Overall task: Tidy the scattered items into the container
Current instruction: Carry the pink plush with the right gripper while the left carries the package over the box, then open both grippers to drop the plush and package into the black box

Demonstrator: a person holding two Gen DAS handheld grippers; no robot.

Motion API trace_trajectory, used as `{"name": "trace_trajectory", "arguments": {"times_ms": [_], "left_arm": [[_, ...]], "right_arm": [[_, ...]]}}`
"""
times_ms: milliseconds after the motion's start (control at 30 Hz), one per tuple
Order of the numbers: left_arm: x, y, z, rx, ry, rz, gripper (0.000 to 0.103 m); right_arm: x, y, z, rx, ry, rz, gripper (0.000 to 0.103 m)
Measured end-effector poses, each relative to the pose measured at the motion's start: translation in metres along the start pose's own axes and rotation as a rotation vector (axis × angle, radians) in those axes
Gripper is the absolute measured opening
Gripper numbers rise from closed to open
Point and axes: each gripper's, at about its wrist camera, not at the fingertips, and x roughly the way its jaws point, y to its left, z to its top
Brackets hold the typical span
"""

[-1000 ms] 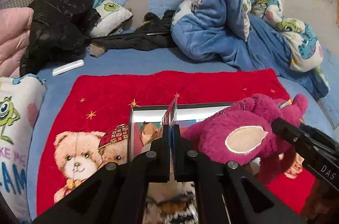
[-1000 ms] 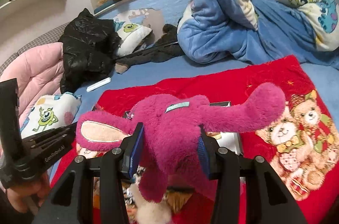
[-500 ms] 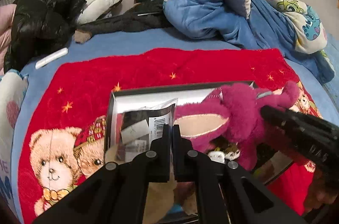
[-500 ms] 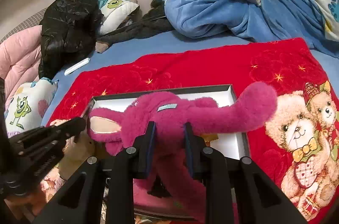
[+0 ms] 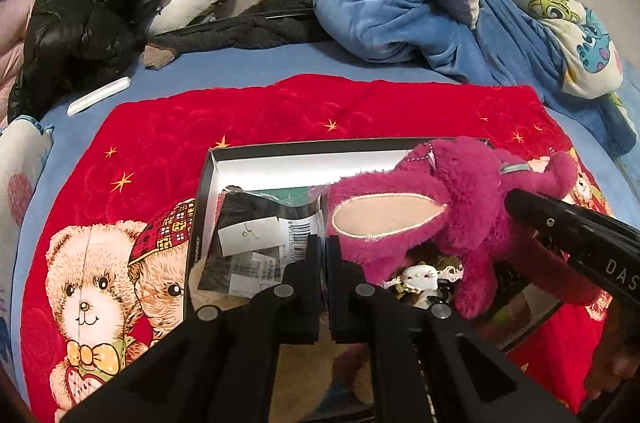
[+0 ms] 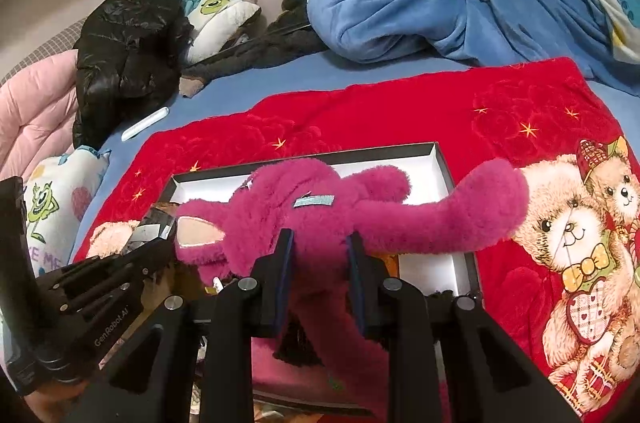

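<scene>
The left wrist view looks into the near left part of the shallow black-rimmed, white-lined cardboard box (image 5: 256, 159) and shows what the right wrist view mostly hides: a glossy black plastic packet with white stickers and a barcode (image 5: 256, 235) and a small white doll-like trinket with lace trim (image 5: 420, 273) lying under the plush. The right wrist view alone shows the box's far right corner and its bare white floor (image 6: 432, 263), and the long magenta limb of the fluffy magenta plush toy (image 6: 320, 215) reaching out over the right rim onto the red fleece blanket printed with teddy bears (image 6: 400, 111).

The left gripper (image 5: 323, 251) slopes down into the box, its fingers closed almost fully together on the edge of the packet near the barcode. The right gripper (image 6: 320, 255) slopes down likewise; its jaws have just been closing and now pinch the plush's body narrowly between blue-edged pads, the toy hanging over the box with its pale-lined ear towards the left gripper.

White lettering "GenRobot.AI" runs along the left gripper's body in the right wrist view; "DAS" shows on the right gripper in the left wrist view. The barcode's digits are too small to read. A monster-print pillow (image 6: 56, 207) shows the partial letters "KE ME".
</scene>
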Motion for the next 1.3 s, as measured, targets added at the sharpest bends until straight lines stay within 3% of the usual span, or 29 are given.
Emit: {"name": "trace_trajectory", "arguments": {"times_ms": [100, 167, 200, 233, 267, 300, 333, 367, 433, 467, 933, 1300], "left_arm": [[0.001, -0.004, 0.0, 0.032, 0.008, 0.032, 0.017], [0.0, -0.009, -0.001, 0.064, 0.017, 0.061, 0.054], [-0.001, -0.011, -0.001, 0.075, 0.016, 0.057, 0.065], [-0.003, -0.013, -0.001, 0.082, 0.015, 0.052, 0.092], [-0.006, -0.014, -0.002, 0.085, 0.014, 0.052, 0.103], [-0.009, -0.016, -0.003, 0.086, 0.01, 0.059, 0.103], [-0.01, -0.017, -0.003, 0.087, 0.008, 0.067, 0.103], [-0.011, -0.017, -0.003, 0.084, 0.009, 0.08, 0.103], [-0.013, -0.014, -0.004, 0.065, 0.02, 0.091, 0.103], [-0.014, -0.013, -0.004, 0.059, 0.019, 0.083, 0.103], [-0.058, -0.006, 0.007, 0.045, -0.023, 0.106, 0.103], [-0.183, 0.007, 0.044, 0.015, -0.127, 0.131, 0.103]], "right_arm": [[-0.002, -0.001, 0.001, 0.0, 0.005, 0.008, 0.025], [-0.004, -0.003, 0.002, 0.023, 0.006, 0.03, 0.031], [-0.005, -0.005, 0.002, 0.033, 0.013, 0.038, 0.032], [-0.006, -0.005, 0.002, 0.031, 0.015, 0.032, 0.034], [-0.008, -0.005, 0.003, 0.028, 0.014, 0.03, 0.035], [-0.01, -0.004, 0.003, 0.027, 0.012, 0.035, 0.037], [-0.013, -0.004, 0.003, 0.032, 0.01, 0.043, 0.045], [-0.014, -0.005, 0.003, 0.035, 0.008, 0.044, 0.061], [-0.019, -0.005, 0.004, 0.04, 0.001, 0.04, 0.082], [-0.021, -0.006, 0.004, 0.043, -0.003, 0.041, 0.101], [-0.053, 0.005, 0.013, 0.002, -0.009, 0.015, 0.103], [-0.144, 0.029, 0.034, -0.011, -0.058, 0.049, 0.103]]}}
